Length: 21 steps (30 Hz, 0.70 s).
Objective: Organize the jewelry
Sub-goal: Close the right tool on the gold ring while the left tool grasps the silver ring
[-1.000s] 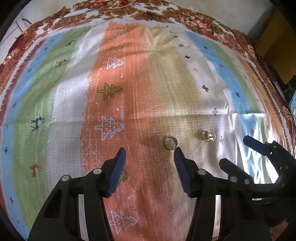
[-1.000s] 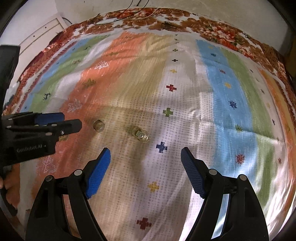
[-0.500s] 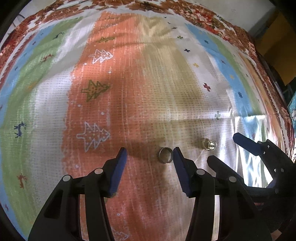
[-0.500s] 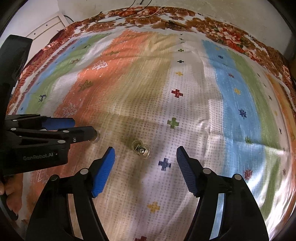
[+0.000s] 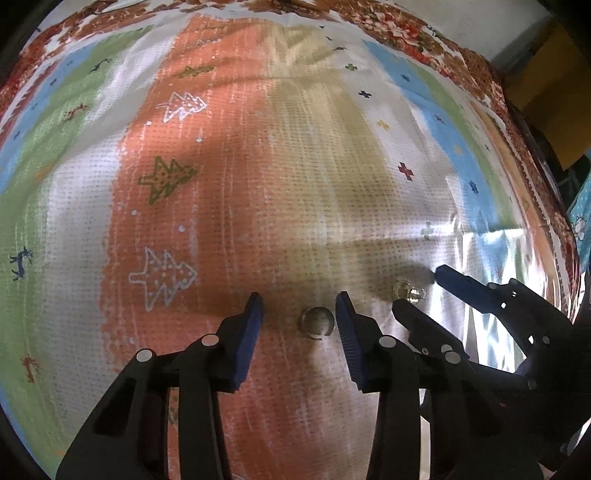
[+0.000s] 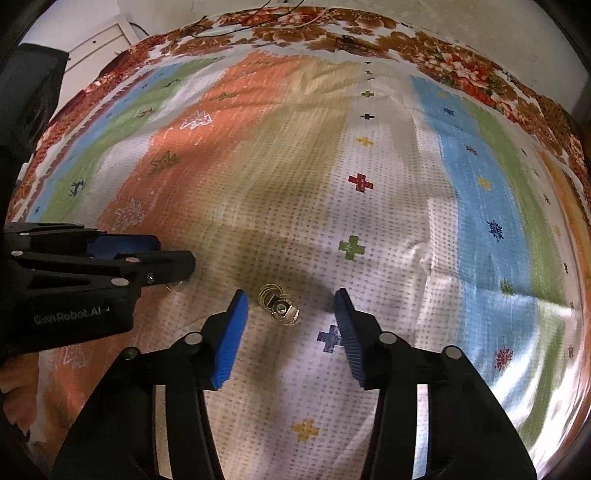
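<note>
A plain silver ring (image 5: 316, 322) lies on the striped cloth between the blue pads of my left gripper (image 5: 300, 308), nearer the right pad; the jaws are closing and neither pad touches it. A gold ring with a stone (image 6: 279, 305) lies between the pads of my right gripper (image 6: 290, 301), closer to the left pad, untouched, as those jaws close too. In the left wrist view the gold ring (image 5: 408, 291) sits between the right gripper's fingers (image 5: 461, 286). In the right wrist view the left gripper (image 6: 147, 254) enters from the left and hides most of the silver ring.
The patterned cloth (image 6: 480, 206) with orange, blue, green and white stripes covers a soft surface. A floral border (image 6: 332, 33) runs along its far edge. A white cabinet (image 6: 96, 44) stands at the back left, a dark box (image 6: 33, 96) at the left.
Both grippers have sunk toward the cloth and narrowed. The silver ring now lies between the left pads, and the gold ring sits between the right pads instead of ahead of them.
</note>
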Tool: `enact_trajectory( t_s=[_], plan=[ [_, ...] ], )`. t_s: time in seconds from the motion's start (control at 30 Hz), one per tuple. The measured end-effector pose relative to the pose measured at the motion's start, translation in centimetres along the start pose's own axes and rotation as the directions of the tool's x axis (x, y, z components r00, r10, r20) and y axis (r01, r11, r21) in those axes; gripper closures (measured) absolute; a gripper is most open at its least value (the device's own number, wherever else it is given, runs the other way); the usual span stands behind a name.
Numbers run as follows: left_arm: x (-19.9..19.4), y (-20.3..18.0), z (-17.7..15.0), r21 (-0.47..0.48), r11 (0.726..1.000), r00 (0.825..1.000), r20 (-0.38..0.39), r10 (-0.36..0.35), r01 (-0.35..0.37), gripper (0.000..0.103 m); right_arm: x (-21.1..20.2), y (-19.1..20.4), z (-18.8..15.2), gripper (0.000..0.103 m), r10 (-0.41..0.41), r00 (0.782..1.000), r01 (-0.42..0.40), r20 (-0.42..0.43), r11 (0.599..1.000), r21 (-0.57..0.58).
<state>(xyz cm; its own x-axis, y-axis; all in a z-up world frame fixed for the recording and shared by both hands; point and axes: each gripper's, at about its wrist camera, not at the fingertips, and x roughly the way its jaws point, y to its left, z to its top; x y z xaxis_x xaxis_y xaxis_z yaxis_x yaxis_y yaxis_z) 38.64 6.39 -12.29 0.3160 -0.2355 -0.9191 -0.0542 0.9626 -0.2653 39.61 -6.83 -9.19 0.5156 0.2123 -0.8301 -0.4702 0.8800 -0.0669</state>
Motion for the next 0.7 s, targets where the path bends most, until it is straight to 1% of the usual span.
enact_trajectory(
  t_s=[0.07,0.13,0.27,0.33,0.4,0.43,0.6,0.7],
  plan=[
    [0.16,-0.14,-0.09,0.007,1.0,1.0,-0.001,0.011,-0.011,0.063,0.0,0.09,-0.05,0.061,-0.004,1.0,0.004,0.003,1.0,-0.007],
    [0.2,-0.21,-0.09,0.01,1.0,1.0,-0.001,0.016,-0.016,0.064,0.06,0.09,-0.14,0.067,-0.005,1.0,0.005,0.0,1.0,-0.01],
    [0.26,-0.18,-0.14,0.014,0.999,1.0,-0.011,0.029,-0.029,0.074,0.16,0.13,-0.29,0.073,-0.016,1.0,0.016,-0.001,1.0,-0.021],
    [0.23,-0.09,-0.18,0.018,0.999,0.999,-0.015,0.036,-0.036,0.078,0.21,0.14,-0.33,0.079,-0.017,1.0,0.017,-0.003,1.0,-0.025],
    [0.21,0.05,-0.22,0.019,0.999,0.999,-0.016,0.043,-0.043,0.083,0.23,0.12,-0.36,0.082,-0.017,1.0,0.017,-0.005,0.999,-0.028],
    [0.23,0.11,-0.23,0.018,0.999,0.999,-0.016,0.045,-0.045,0.084,0.24,0.12,-0.38,0.084,-0.016,1.0,0.016,-0.005,0.999,-0.029],
    [0.04,0.53,-0.18,0.004,1.0,1.0,-0.023,0.022,-0.022,0.084,0.27,-0.14,-0.42,0.085,0.001,1.0,-0.001,-0.011,1.0,-0.022],
    [-0.06,0.56,-0.37,0.01,1.0,0.999,-0.024,0.027,-0.027,0.084,0.28,-0.42,-0.43,0.085,0.009,1.0,-0.009,-0.013,1.0,-0.007]
  ],
)
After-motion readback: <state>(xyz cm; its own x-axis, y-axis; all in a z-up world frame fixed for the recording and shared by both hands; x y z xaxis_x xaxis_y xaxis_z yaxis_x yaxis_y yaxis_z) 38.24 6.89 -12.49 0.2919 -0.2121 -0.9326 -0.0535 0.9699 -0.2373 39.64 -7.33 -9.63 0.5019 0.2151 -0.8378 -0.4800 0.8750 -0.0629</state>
